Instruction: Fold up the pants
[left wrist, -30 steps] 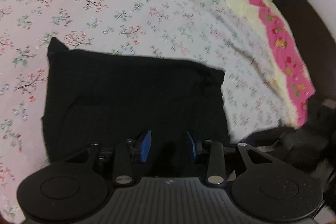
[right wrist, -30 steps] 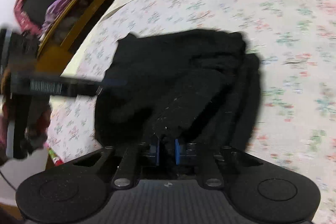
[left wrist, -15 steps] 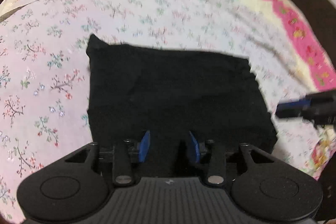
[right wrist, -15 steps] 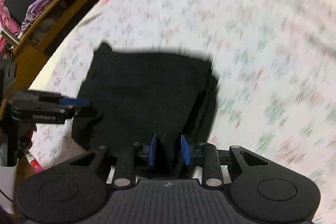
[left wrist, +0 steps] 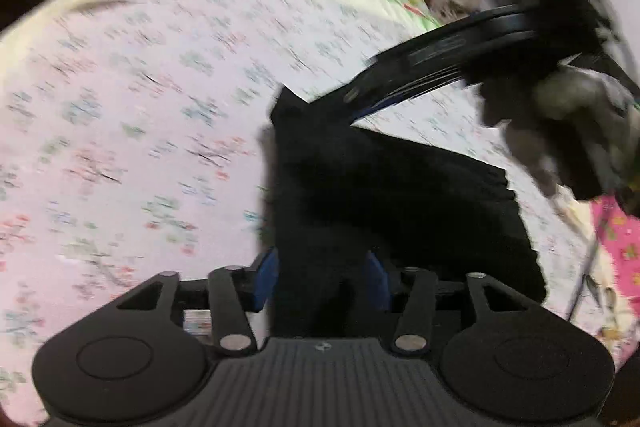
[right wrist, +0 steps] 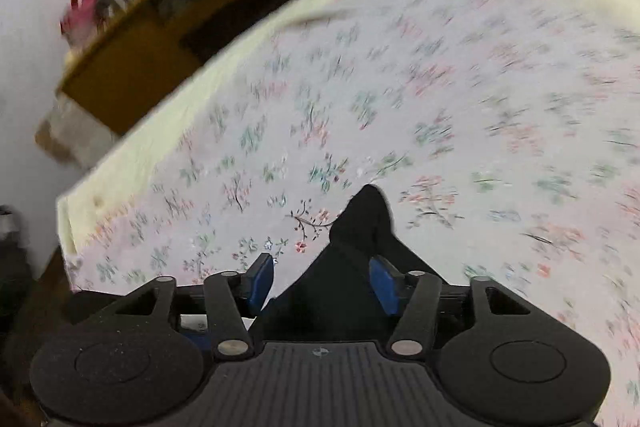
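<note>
Left gripper (left wrist: pixel 322 281): blue pads apart, jaws have just been opening; black cloth lies between them but neither pad presses on it, so nothing is gripped. Right gripper (right wrist: pixel 320 283): also parted, jaws have just been opening; a dark fold rises between its pads, clear of the left pad, contact with the right pad not resolvable through blur. Pants (left wrist: pixel 384 195): black, folded into a compact flat block on the bed (left wrist: pixel 132 131), near edge running under the left gripper, one pointed corner sticking up at the far left of the block. In the left wrist view the right gripper (left wrist: pixel 352 113) reaches in from the upper right with its tip over that far corner, and a gloved hand (left wrist: pixel 568 123) grips its handle at the right edge. In the right wrist view only the pointed corner of the pants (right wrist: pixel 366 211) shows, just ahead of the pads. Bed sheet is pale with small floral sprigs and a pink patterned border at the far side. Beyond the bed, in the right wrist view, a wooden shelf unit (right wrist: pixel 160 39) with cloth items on it; heavy motion blur there.
</note>
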A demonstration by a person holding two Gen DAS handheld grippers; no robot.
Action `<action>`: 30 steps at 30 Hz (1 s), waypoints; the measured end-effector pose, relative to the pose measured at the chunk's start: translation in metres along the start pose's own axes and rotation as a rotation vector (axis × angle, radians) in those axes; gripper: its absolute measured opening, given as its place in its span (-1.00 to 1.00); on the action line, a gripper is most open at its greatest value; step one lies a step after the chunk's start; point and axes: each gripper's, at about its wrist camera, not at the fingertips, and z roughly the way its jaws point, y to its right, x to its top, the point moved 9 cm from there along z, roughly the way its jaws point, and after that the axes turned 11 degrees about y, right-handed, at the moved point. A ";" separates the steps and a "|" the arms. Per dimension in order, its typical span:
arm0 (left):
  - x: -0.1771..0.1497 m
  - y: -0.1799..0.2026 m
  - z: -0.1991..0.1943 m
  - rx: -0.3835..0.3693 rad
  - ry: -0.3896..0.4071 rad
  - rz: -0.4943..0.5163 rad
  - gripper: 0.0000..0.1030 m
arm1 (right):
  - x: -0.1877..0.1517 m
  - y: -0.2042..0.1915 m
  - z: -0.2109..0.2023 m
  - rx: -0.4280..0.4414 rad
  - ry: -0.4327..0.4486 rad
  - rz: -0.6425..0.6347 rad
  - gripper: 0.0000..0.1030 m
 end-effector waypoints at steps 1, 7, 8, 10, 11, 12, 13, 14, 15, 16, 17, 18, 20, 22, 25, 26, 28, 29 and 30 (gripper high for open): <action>-0.003 -0.004 0.003 0.005 -0.009 -0.013 0.30 | 0.000 0.000 0.011 -0.004 -0.023 -0.019 -0.16; -0.031 -0.009 0.057 0.035 -0.137 -0.128 0.11 | -0.003 0.012 0.021 -0.036 -0.079 0.102 -1.00; -0.031 -0.005 0.054 0.033 -0.134 -0.116 -0.06 | -0.001 0.015 0.016 -0.020 -0.061 0.161 -1.00; -0.026 0.001 0.042 0.002 -0.134 -0.112 -0.27 | 0.000 0.025 0.005 0.003 -0.025 0.281 -1.00; -0.021 0.003 0.034 -0.023 -0.138 -0.136 -0.35 | 0.001 0.028 -0.001 0.008 -0.008 0.312 -1.00; -0.016 0.003 0.027 -0.042 -0.138 -0.154 -0.37 | 0.003 0.029 -0.007 0.007 0.016 0.328 -1.00; -0.010 0.006 0.019 -0.057 -0.134 -0.159 -0.40 | 0.008 0.030 -0.013 0.006 0.043 0.344 -1.00; -0.004 0.011 0.009 -0.065 -0.129 -0.149 -0.43 | 0.013 0.031 -0.022 0.009 0.081 0.366 -1.00; 0.002 0.017 0.001 -0.072 -0.122 -0.131 -0.44 | 0.017 0.033 -0.027 0.008 0.113 0.383 -1.00; 0.008 0.024 -0.009 -0.080 -0.111 -0.105 -0.46 | 0.020 0.035 -0.034 0.006 0.150 0.390 -1.00; 0.010 0.029 -0.015 -0.088 -0.107 -0.086 -0.49 | 0.021 0.040 -0.036 -0.004 0.179 0.395 -1.00; 0.005 0.029 -0.015 -0.094 -0.127 -0.079 -0.50 | 0.021 0.049 -0.034 -0.036 0.201 0.408 -1.00; -0.024 0.013 -0.002 -0.045 -0.214 -0.109 -0.56 | 0.019 0.064 -0.026 -0.064 0.186 0.437 -1.00; -0.043 -0.005 0.006 0.001 -0.267 -0.160 -0.60 | 0.017 0.057 -0.024 -0.070 0.170 0.381 -1.00; -0.033 -0.012 0.001 -0.017 -0.231 -0.221 -0.60 | 0.014 0.023 -0.029 -0.004 0.127 0.245 -0.97; -0.031 -0.012 0.001 -0.024 -0.224 -0.219 -0.60 | 0.013 0.011 -0.030 0.021 0.121 0.206 -0.81; -0.031 -0.011 0.002 -0.019 -0.227 -0.198 -0.60 | 0.012 -0.013 -0.027 0.050 0.076 0.081 -0.15; -0.030 -0.010 0.002 -0.018 -0.226 -0.174 -0.59 | 0.013 -0.019 -0.025 0.043 0.061 0.013 0.07; -0.030 -0.006 0.001 -0.015 -0.220 -0.153 -0.59 | 0.014 -0.025 -0.020 0.025 0.044 -0.067 0.06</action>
